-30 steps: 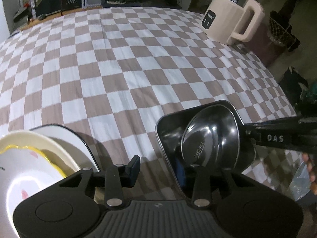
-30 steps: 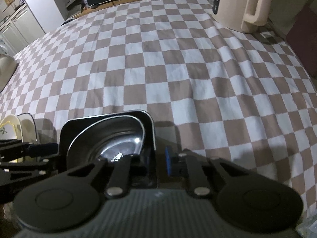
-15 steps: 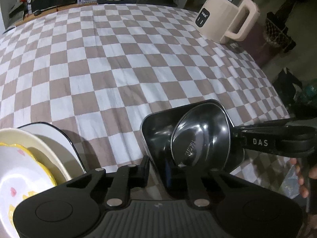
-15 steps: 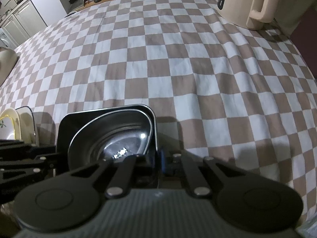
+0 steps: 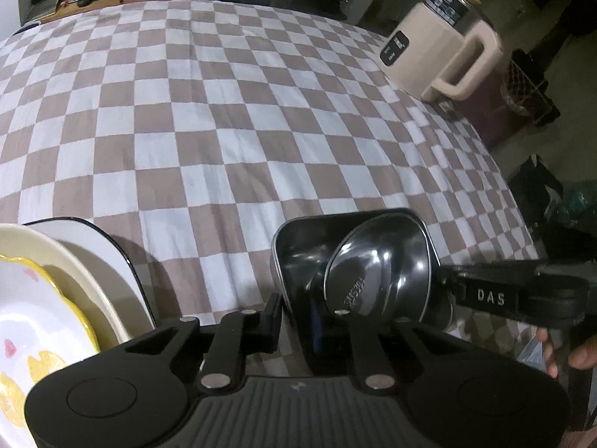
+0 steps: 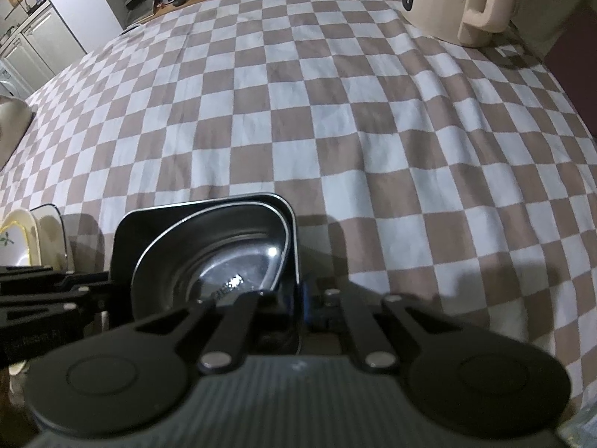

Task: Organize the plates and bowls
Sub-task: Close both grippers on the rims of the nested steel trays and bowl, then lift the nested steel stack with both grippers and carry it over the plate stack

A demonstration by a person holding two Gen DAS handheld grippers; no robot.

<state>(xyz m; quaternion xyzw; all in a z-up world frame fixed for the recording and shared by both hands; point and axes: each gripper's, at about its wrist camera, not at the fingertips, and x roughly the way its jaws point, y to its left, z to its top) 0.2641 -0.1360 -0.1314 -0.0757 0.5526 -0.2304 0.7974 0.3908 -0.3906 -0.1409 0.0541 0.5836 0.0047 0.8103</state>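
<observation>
A dark rectangular metal tray (image 5: pixel 298 250) sits on the checked cloth with a steel bowl (image 5: pixel 377 276) leaning inside it. My left gripper (image 5: pixel 294 326) is shut on the tray's near-left wall. In the left wrist view my right gripper (image 5: pixel 453 291) reaches in from the right and grips the tray's other side. The right wrist view shows the same tray (image 6: pixel 127 239) and bowl (image 6: pixel 224 261), with my right gripper (image 6: pixel 296 310) shut on the tray's right wall and my left gripper (image 6: pixel 108 293) at its left side.
A stack of plates (image 5: pixel 74 261), cream and white with a yellow rim, stands just left of the tray, and shows again as plates (image 6: pixel 22 239). A beige jug (image 5: pixel 436 56) stands at the far right of the table. A person's hand (image 5: pixel 582 351) is at the right edge.
Both grippers' jaws have closed onto the tray's walls; the left one's were wide apart a second ago. The tray and bowl have stayed where they were.
</observation>
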